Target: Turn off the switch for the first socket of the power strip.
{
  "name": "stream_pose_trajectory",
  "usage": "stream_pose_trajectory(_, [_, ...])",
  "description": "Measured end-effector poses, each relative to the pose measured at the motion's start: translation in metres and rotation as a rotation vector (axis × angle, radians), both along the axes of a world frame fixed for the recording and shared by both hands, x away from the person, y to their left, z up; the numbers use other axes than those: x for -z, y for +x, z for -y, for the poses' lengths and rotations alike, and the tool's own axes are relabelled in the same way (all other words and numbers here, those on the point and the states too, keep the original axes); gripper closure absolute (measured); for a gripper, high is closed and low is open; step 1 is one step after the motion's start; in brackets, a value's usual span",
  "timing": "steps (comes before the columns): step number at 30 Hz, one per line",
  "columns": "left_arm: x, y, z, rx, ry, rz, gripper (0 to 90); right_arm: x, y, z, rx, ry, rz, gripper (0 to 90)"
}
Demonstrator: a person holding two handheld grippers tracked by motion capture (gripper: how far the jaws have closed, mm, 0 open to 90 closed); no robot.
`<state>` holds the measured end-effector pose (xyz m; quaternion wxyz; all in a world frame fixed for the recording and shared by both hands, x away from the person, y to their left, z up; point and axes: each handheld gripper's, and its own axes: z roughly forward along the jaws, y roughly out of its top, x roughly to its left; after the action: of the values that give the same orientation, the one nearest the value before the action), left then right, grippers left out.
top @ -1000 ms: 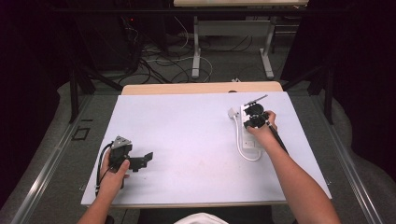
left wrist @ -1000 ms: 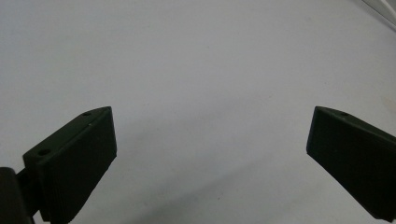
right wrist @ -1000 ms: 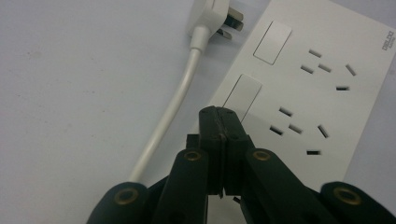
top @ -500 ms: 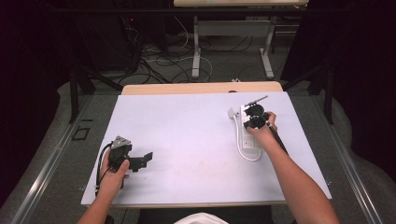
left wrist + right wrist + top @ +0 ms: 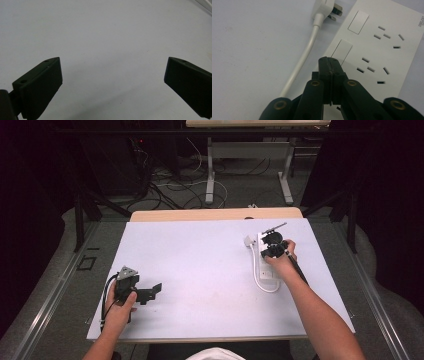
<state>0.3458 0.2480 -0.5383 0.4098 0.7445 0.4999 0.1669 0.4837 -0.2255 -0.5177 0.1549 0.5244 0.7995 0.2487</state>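
Note:
A white power strip (image 5: 377,47) lies flat on the white table, with rocker switches (image 5: 342,48) and several socket openings. Its white cable (image 5: 302,62) curls back to a white plug (image 5: 325,10) lying beside it. In the high view the strip (image 5: 266,270) sits at the right, under my right hand. My right gripper (image 5: 329,62) is shut with nothing between its jaws; its tips rest on or just over the near switch. My left gripper (image 5: 150,292) rests at the table's front left, and in its own view (image 5: 112,75) the jaws stand wide open over bare table.
The white tabletop (image 5: 200,265) lies on a wooden desk whose far edge (image 5: 215,214) shows behind it. Beyond are dark floor, cables and table legs (image 5: 210,175). A thin dark rod (image 5: 275,227) juts from the right gripper's top.

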Motion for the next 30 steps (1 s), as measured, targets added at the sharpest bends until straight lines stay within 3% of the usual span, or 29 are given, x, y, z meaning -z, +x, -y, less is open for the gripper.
stream_pose_trajectory(8, [0.000, 0.000, 0.001, 0.008, 0.006, -0.003, 1.7, 0.000, -0.002, -0.004, 0.020, 0.009, 0.004, 90.0])
stream_pose_trajectory(14, [0.000, 0.001, 0.001, 0.012, 0.007, -0.001, 1.7, -0.003, -0.005, -0.003, 0.002, 0.016, 0.023, 89.3])
stream_pose_trajectory(30, [0.000, 0.003, 0.005, 0.026, 0.005, -0.004, 1.7, -0.012, -0.010, 0.001, 0.010, 0.048, 0.017, 79.4])
